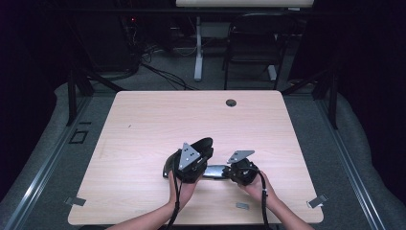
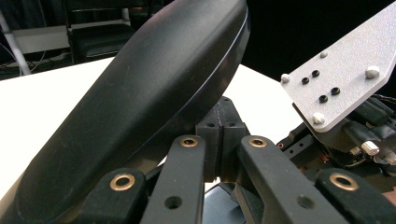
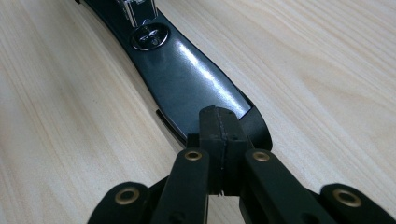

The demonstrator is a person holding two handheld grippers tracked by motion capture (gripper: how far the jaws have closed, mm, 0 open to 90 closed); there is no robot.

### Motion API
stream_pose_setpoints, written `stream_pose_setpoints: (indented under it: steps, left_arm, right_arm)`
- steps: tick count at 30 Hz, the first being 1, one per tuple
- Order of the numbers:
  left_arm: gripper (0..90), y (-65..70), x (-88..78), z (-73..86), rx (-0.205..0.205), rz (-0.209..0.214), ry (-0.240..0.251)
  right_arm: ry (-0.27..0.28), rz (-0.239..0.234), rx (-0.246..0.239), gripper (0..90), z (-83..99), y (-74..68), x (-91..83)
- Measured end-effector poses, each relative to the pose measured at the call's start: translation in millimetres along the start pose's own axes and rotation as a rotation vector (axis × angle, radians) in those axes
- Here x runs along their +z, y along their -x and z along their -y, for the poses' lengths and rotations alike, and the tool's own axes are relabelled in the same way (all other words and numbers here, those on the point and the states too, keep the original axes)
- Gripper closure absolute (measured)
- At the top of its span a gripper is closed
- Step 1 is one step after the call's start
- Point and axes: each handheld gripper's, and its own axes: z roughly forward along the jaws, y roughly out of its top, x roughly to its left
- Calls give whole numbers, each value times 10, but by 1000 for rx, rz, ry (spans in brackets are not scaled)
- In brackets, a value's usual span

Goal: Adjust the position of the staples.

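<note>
The long black hinged case (image 1: 191, 160) lies across the tabletop (image 1: 143, 124) between both hands, its raised lid beside the closed left hand-held gripper (image 2: 219, 135), while the right hand-held gripper (image 3: 218, 128), jaws together, seemingly pins its glossy base end.

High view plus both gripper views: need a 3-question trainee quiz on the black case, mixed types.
1. True or false: the black case lies shut flat on the table.
2. The glossy base lies: A) on the wood, B) lifted in the air, C) on a chair.
3. Fill in: the raised lid stands on the side of the ___ gripper.

Key
1. False: its lid is raised.
2. A.
3. Left: the left gripper sits beneath it; the right gripper, jaws together, rests at the base's end.
</note>
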Motion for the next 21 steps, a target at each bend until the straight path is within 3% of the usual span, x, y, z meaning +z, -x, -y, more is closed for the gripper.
stream_pose_setpoints:
  steps: [21]
  left_arm:
    - [900,-118,-160,-131,30,-39,47]
  right_arm:
    - [-9,2,2,900,-8,8,-3]
